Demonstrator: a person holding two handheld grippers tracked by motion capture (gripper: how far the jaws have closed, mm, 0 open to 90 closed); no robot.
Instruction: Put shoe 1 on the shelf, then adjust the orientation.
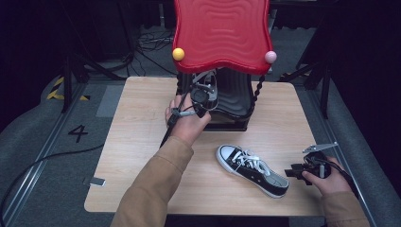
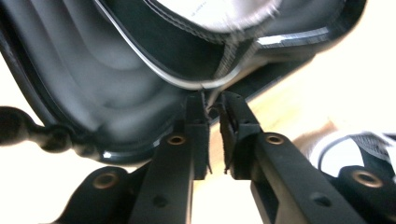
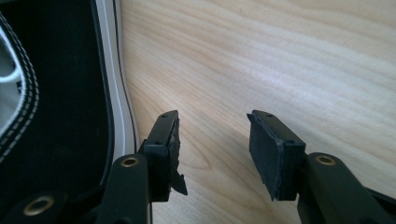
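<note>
One forearm point(image 1: 156, 184) reaches forward; right hand-held gripper point(image 1: 294, 171) low.

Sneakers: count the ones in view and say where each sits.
2. One black sneaker lies on the wooden table, just left of the right gripper. A second sneaker sits on the rack's lower black shelf, beyond the left gripper. Others may hide beneath the red top shelf.

Bare table point(image 1: 142, 156) left of the sneaker point(image 1: 252, 170); behind it, a red-topped rack point(image 1: 222, 33) (centre-rear, 2 tiers).
</note>
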